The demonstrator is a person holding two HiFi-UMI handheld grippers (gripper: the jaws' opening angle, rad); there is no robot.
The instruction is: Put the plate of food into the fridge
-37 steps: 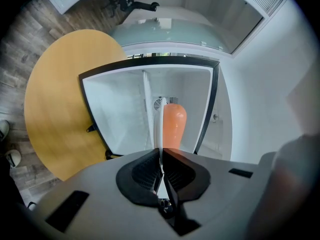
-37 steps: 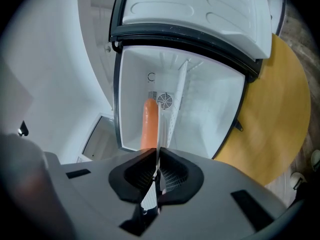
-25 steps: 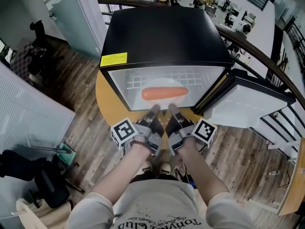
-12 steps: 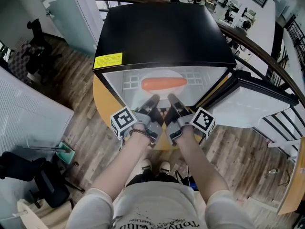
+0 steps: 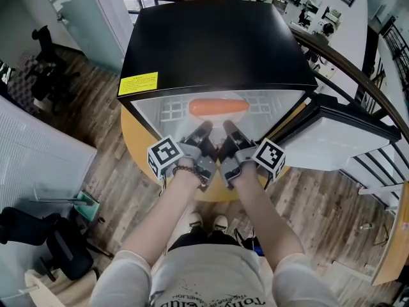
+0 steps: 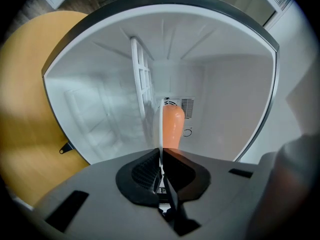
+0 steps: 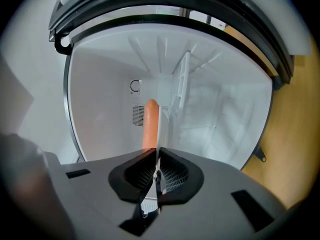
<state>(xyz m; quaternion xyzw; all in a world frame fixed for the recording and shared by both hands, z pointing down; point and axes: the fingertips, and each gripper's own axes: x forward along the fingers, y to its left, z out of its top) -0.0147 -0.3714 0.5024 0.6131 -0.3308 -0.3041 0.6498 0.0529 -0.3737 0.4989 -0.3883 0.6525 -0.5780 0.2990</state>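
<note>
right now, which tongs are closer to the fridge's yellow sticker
Left. In the head view the left tongs sit below and right of the yellow sticker; the right tongs are beside them, farther toward the open door.

Ahead of the grey left gripper [image 5: 203,130] and right gripper [image 5: 229,129] are an orange sausage [image 5: 219,107], white plate [image 5: 217,117] and black, white-lined fridge [image 5: 211,43].

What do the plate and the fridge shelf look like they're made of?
The plate looks thin, white and smooth, and seen edge-on it is only a pale line; plastic or ceramic, I can't tell which. The shelf looks like white-coated wire, an open grid of thin bars.
</note>
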